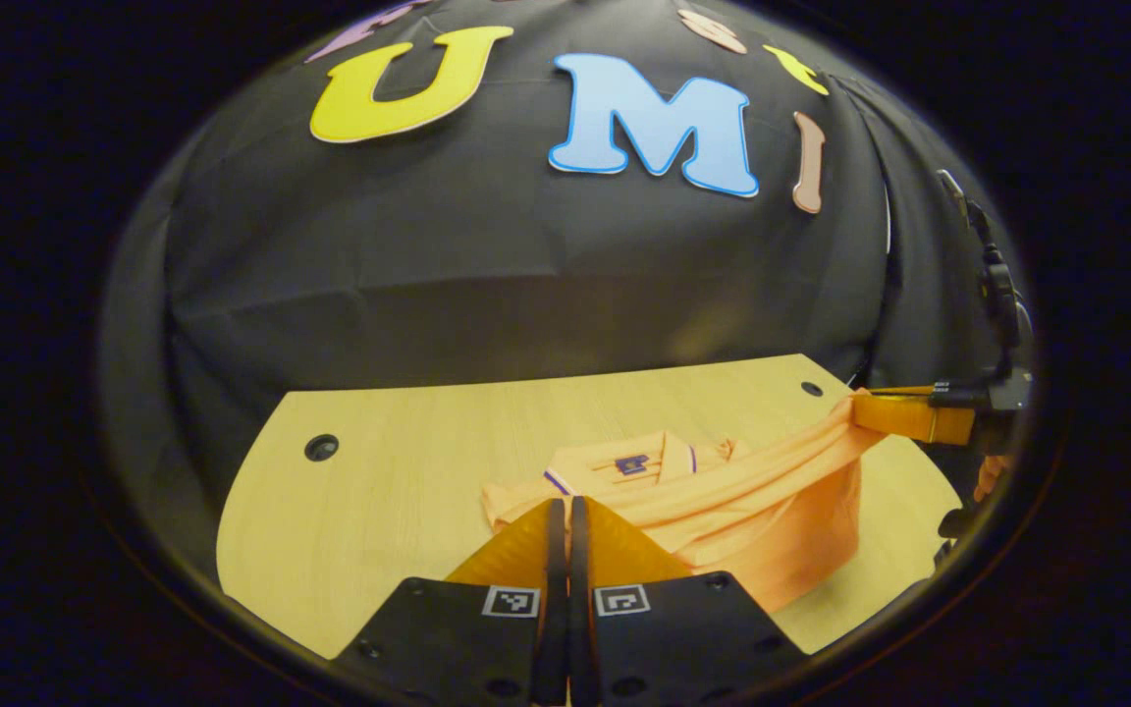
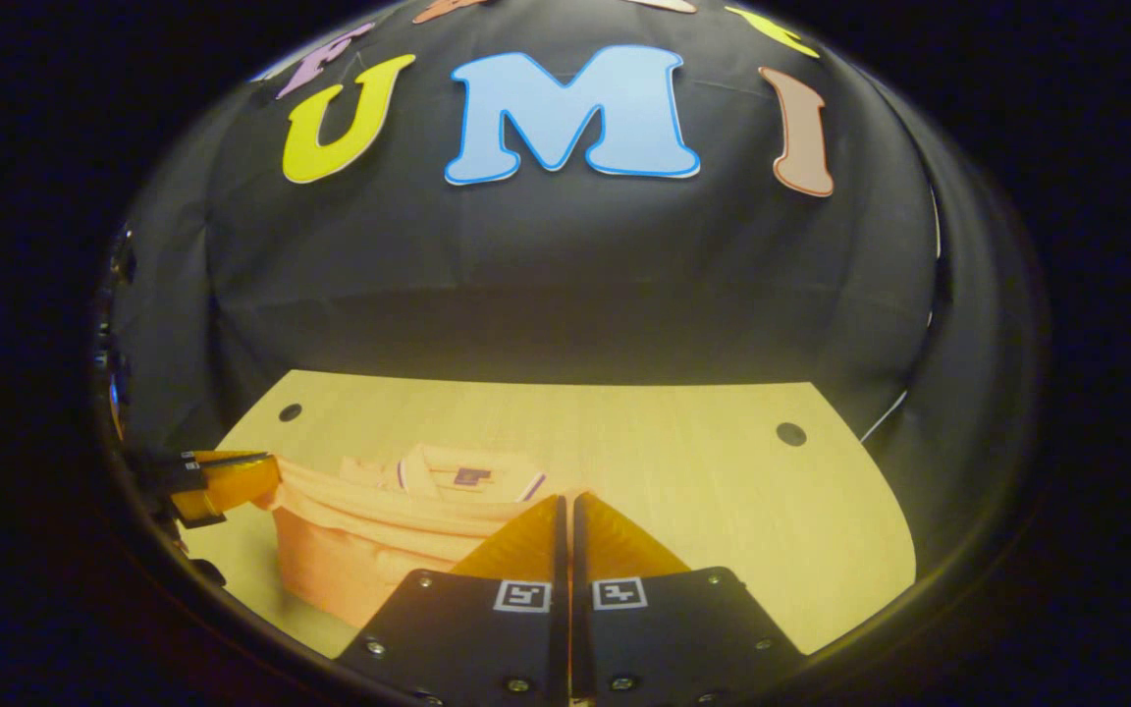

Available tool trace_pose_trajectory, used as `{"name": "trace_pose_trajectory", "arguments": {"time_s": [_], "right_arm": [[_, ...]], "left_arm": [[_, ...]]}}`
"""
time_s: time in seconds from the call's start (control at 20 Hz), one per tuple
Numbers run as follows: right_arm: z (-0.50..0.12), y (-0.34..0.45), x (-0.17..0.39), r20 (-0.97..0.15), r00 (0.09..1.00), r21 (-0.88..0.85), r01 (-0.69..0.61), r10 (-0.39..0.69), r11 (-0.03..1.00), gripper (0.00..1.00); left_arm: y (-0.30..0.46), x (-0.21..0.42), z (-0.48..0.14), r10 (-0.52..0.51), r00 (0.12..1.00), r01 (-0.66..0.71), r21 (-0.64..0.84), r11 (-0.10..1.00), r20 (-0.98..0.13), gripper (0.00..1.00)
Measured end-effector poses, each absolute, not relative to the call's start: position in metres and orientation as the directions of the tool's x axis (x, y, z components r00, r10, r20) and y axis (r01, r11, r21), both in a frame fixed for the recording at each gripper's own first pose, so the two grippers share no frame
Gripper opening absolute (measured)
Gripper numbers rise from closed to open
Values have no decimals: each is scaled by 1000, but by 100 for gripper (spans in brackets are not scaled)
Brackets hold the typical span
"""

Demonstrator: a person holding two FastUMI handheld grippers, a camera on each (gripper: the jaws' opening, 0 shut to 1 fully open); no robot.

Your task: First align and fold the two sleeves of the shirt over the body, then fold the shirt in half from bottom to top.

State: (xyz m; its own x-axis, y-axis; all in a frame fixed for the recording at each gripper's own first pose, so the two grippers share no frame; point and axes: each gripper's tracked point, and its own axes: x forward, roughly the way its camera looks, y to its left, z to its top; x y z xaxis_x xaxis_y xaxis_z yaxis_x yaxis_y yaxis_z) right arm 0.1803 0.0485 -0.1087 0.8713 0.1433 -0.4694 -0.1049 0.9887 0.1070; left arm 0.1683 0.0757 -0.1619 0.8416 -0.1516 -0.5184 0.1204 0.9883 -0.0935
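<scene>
Both claws, the left claw [image 1: 566,511] and the right claw [image 2: 566,506], are pinching the orange shirt [image 1: 723,501] by its hem, lifting it off the counter [image 1: 408,471] just ahead, apparently for the bottom-to-top fold toward the collar [image 1: 624,462].

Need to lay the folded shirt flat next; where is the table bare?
Bare wood lies between the shirt and the table's far edge, and toward the grommet hole. It is crowded where both grippers, left and right, pinch the fabric.

a pale wood tabletop [image 1: 399,462] with round dark holes [image 1: 321,448] near its far corners, black cloth wall [image 2: 565,295] behind.
</scene>
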Motion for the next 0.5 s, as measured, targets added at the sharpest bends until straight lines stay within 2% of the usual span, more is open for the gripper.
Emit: {"name": "trace_pose_trajectory", "arguments": {"time_s": [0.3, 0.5], "right_arm": [[-125, 57, 237, -485, 870, 48, -80, 93, 996, 1], [-137, 61, 263, -489, 870, 17, -56, 57, 998, 1]], "left_arm": [[80, 211, -184, -135, 842, 124, -56, 991, -523, 6], [88, 239, -201, -89, 857, 106, 5, 994, -508, 6]]}}
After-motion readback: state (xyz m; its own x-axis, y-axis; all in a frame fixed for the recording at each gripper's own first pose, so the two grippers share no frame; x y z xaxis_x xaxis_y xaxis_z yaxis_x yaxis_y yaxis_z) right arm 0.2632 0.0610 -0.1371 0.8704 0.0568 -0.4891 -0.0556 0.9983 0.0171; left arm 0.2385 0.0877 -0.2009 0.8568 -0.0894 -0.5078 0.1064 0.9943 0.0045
